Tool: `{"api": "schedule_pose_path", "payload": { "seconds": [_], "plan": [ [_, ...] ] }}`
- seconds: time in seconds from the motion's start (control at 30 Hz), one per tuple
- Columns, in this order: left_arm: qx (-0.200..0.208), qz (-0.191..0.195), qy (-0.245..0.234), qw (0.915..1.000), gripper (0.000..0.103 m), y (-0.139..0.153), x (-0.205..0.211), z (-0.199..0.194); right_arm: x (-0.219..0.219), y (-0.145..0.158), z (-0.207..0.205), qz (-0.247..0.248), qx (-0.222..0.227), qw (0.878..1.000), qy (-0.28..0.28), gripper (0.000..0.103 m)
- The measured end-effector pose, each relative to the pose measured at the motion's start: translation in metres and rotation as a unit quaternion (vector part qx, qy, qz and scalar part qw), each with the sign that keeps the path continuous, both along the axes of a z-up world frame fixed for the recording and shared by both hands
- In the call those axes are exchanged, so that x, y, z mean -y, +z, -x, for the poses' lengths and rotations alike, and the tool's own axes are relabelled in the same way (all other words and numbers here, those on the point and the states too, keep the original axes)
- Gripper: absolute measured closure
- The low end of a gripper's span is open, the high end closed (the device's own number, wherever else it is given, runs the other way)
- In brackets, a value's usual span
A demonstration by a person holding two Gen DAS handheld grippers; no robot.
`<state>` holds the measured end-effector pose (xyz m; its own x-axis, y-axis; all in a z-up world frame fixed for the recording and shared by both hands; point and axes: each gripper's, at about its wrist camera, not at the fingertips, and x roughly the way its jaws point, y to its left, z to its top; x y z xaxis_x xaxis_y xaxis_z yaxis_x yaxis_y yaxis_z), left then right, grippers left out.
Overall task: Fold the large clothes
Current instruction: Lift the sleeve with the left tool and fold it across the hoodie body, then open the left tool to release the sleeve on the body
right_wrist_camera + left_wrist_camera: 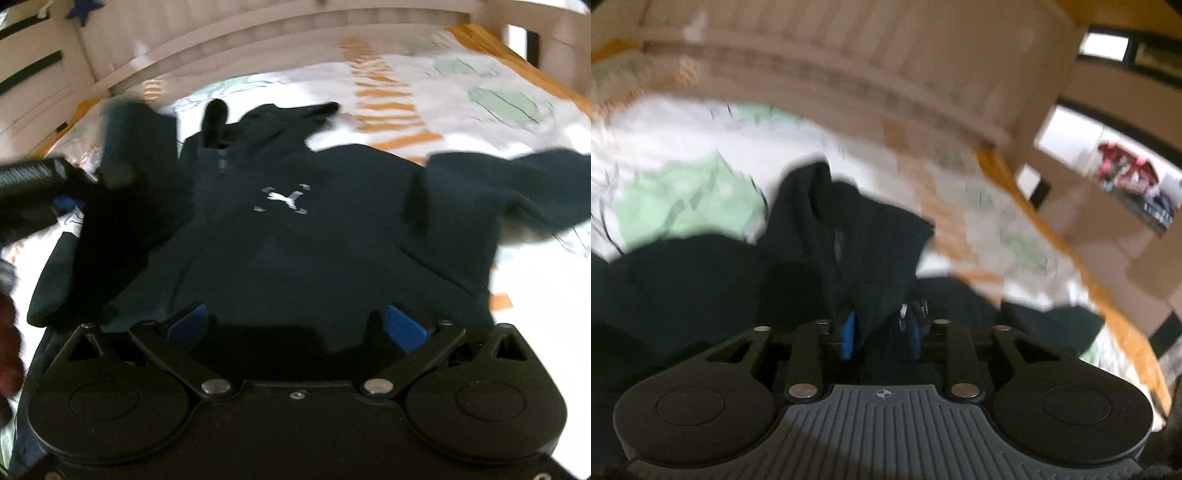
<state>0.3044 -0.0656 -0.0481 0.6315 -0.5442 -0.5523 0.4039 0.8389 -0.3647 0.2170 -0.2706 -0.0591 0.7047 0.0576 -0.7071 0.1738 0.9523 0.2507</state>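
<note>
Dark hoodie [295, 240] on patterned bedsheet [461, 92], wooden bedframe [1052, 236] behind

Two wrist views, both low over the bed [480, 92]
Each looks forward and down, close above the dark hoodie [295, 240] they share.

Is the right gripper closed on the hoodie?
No: the right gripper has its blue fingers spread wide above the dark hoodie, nothing pinched.

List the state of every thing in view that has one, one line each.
hoodie: spread front up on the bed, logo showing, its left-of-frame sleeve lifted.
sleeve: bunched between the left gripper's blue fingers.
left gripper: narrowly parted, cloth between.
right gripper: wide open, empty.
bedsheet: flat, partly covered.
</note>
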Motion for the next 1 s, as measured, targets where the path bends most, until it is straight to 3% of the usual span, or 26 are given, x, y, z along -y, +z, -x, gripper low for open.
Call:
{"api": "schedule_pose_path", "payload": {
  "seconds": [0.1, 0.17, 0.2, 0.33, 0.47, 0.63, 0.73, 0.8, 0.9, 1.0],
  "plan": [
    [-0.002, -0.014, -0.025, 0.9996, 0.067, -0.002, 0.01, 0.011, 0.009, -0.004, 0.004, -0.006, -0.001, 1.0, -0.009, 0.001],
    [0.022, -0.026, -0.043, 0.9985, 0.043, 0.008, 0.013, 0.024, 0.013, -0.006, 0.005, -0.01, -0.002, 1.0, -0.013, 0.001],
    [0.041, -0.032, -0.05, 0.9974, 0.038, 0.013, 0.01, 0.033, 0.015, -0.007, 0.005, -0.011, -0.002, 1.0, -0.016, 0.001],
    [0.087, -0.066, -0.076, 0.9912, 0.027, 0.022, 0.002, 0.062, 0.018, -0.008, 0.007, -0.011, 0.001, 1.0, -0.021, 0.001],
    [0.09, -0.099, -0.06, 0.9892, 0.027, 0.011, -0.017, 0.077, 0.017, -0.007, 0.007, -0.012, 0.007, 1.0, -0.02, 0.001],
    [0.048, -0.105, 0.011, 0.9933, 0.027, -0.006, -0.061, 0.066, 0.012, -0.006, 0.0, -0.025, 0.02, 0.999, -0.001, 0.001],
    [0.023, -0.127, 0.047, 0.9905, 0.027, -0.02, -0.082, 0.057, 0.008, -0.01, -0.008, -0.052, 0.027, 0.998, 0.023, 0.002],
    [0.016, -0.136, 0.058, 0.9888, 0.027, -0.028, -0.091, 0.055, 0.004, -0.013, -0.014, -0.067, 0.03, 0.997, 0.034, 0.018],
    [0.021, -0.12, 0.059, 0.9908, 0.027, -0.037, -0.1, 0.057, -0.003, -0.018, -0.025, -0.079, 0.03, 0.995, 0.048, 0.022],
    [0.031, -0.139, 0.056, 0.9882, 0.023, -0.037, -0.093, 0.059, -0.007, -0.025, -0.035, -0.09, 0.024, 0.994, 0.053, 0.032]
  ]
}}
